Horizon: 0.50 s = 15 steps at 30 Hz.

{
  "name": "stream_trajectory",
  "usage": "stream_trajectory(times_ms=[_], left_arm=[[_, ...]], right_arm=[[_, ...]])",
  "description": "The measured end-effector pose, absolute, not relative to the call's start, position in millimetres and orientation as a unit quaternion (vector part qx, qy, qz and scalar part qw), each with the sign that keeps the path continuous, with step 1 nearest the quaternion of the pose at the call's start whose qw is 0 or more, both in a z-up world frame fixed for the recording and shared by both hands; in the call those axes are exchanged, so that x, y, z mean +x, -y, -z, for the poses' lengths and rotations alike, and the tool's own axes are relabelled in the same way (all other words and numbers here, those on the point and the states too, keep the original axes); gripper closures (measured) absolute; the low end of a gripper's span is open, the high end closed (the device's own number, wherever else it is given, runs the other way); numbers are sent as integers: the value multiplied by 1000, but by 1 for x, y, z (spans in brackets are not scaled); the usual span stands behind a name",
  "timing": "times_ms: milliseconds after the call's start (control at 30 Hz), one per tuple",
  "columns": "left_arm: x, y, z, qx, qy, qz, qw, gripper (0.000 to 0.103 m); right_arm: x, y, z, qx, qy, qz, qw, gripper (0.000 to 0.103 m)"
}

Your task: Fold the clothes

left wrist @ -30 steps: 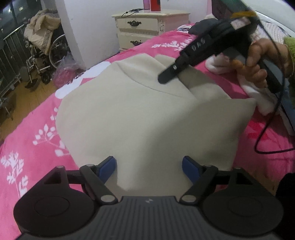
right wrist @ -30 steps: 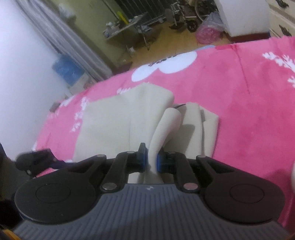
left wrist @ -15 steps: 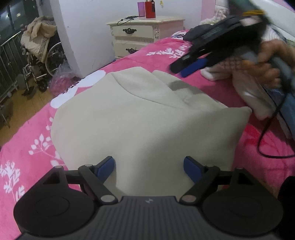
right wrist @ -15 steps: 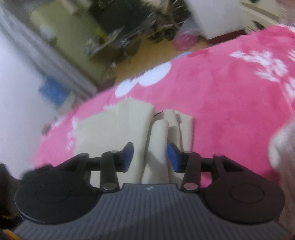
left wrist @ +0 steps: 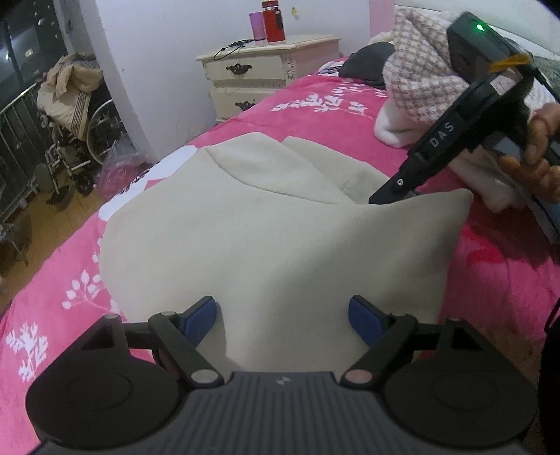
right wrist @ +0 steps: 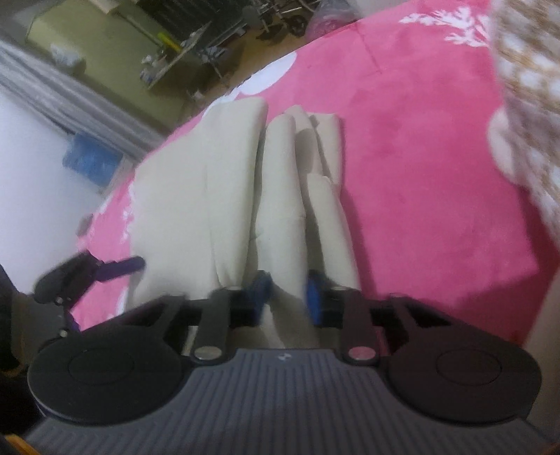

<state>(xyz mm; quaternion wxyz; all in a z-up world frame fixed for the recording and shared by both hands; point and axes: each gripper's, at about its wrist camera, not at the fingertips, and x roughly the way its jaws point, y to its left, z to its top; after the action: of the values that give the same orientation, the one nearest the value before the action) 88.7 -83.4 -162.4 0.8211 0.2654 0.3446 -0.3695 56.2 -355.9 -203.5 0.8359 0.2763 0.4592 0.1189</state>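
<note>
Pink bedspread (left wrist: 315, 115) with white leaf prints across the bed, cream nightstand (left wrist: 259, 80) against the white wall, red bottle (left wrist: 274, 21) and purple cup (left wrist: 258, 27) on top. Wheelchair (left wrist: 77, 140) draped with bedding off at the left on a wooden floor. Checked knit garment (left wrist: 416, 77) heaped toward the headboard.

Cream garment (left wrist: 266, 227) spread mid-bed, partly folded, 1 sleeve doubled into long ridges along its far side.

Left gripper (left wrist: 281, 316) low over the near hem, tilted down, blue pads (left wrist: 199, 316) spread wide, cloth between but not pinched. Right gripper (right wrist: 287, 295) angled down at the sleeve folds, jaws just snapped in, now clamped on a ridge of cream cloth. Hand (left wrist: 535, 150) wrapped round its handle.
</note>
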Motion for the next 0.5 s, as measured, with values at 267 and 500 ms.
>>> stream_trajectory(times_ms=[267, 500], left_arm=[[92, 102, 158, 269, -329, 375, 824, 23], [86, 111, 169, 293, -318, 381, 817, 23]], right_arm=[[52, 355, 156, 221, -395, -129, 882, 98], [48, 368, 197, 238, -439, -111, 859, 98]])
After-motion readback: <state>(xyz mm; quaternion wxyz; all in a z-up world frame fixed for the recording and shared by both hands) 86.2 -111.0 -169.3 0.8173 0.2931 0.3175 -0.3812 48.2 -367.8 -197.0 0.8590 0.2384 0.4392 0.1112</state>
